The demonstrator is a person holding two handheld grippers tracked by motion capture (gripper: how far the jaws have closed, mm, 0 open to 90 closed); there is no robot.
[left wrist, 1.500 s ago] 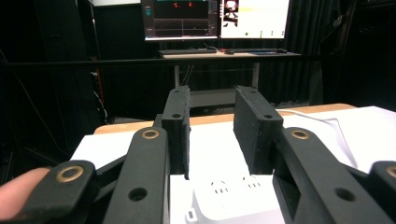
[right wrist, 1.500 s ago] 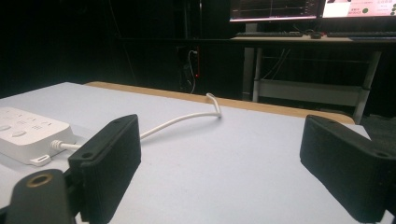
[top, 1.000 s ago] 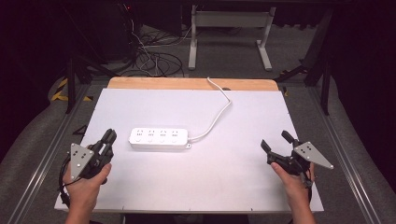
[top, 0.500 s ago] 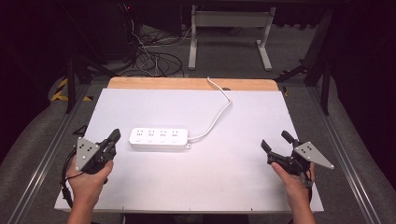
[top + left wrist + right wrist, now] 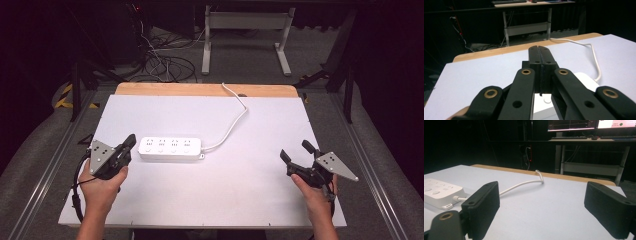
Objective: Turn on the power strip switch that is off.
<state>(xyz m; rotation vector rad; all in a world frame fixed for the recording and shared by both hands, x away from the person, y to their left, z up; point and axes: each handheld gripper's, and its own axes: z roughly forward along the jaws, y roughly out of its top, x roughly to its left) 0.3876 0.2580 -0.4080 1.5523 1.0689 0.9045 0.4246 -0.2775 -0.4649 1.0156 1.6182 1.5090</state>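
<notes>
— What do you see on the table from your side?

— I see a white power strip lying flat on the white surface, a little left of the middle. Its white cable leaves the right end, curves toward the far edge and goes over the wooden strip there.

— And the left gripper?

— The left gripper is held by the left hand just beside the left end of the power strip. In the left gripper view its jaws are pressed together with nothing between them (the two black tips meet along one line). The strip shows below them, partly covered by the linkage, and I cannot tell if the tips touch it.

— The right one?

— I see the right gripper near the right edge of the table, held by the right hand, well apart from the strip. Its jaws stand wide apart and hold nothing. In the right gripper view the power strip lies far to the left, beyond the left pad, and the cable runs across between the two pads toward the wooden edge.
</notes>
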